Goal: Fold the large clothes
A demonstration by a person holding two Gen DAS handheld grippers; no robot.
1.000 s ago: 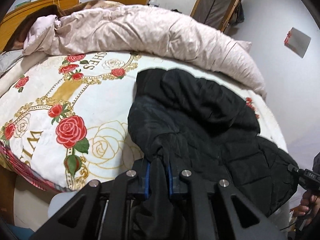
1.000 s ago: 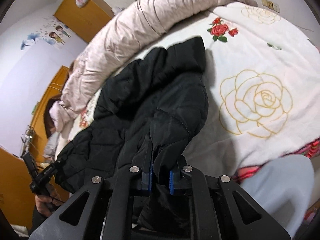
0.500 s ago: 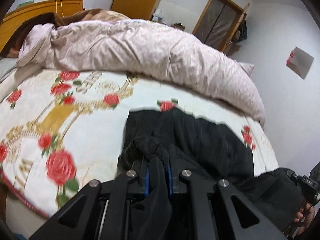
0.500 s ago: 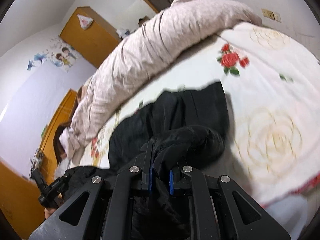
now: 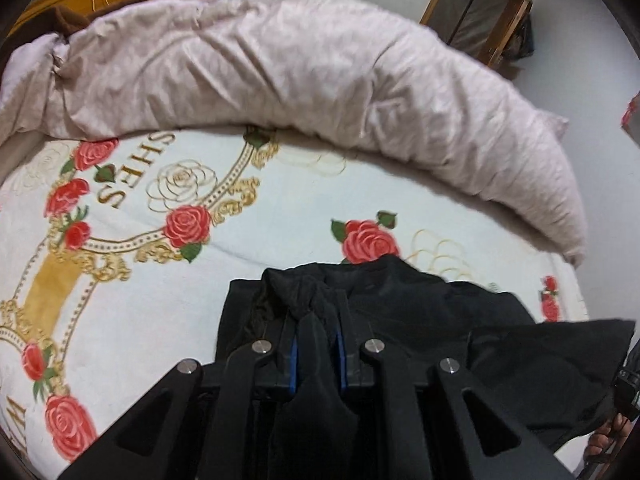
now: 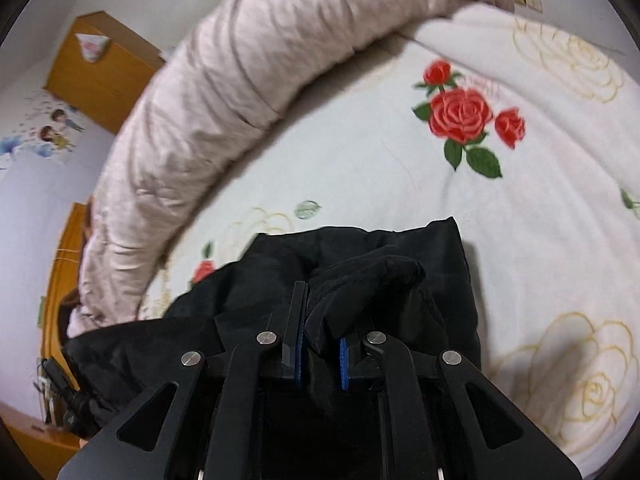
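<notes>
From the left wrist view, the left tool (image 5: 316, 344) was clamped tight on a bunched edge of the black padded jacket (image 5: 420, 320), tilted down toward the rose-print bed (image 5: 256, 240), probably so that edge folds over the rest. Over on the right wrist view, the right tool (image 6: 320, 344) pinched another fold of the jacket, pitched down just the same.

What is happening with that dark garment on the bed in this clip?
A person is folding a black padded jacket on a rose-print bedspread. The left gripper and right gripper each pinch a bunch of its fabric. A rolled pale pink quilt lies along the far side.
</notes>
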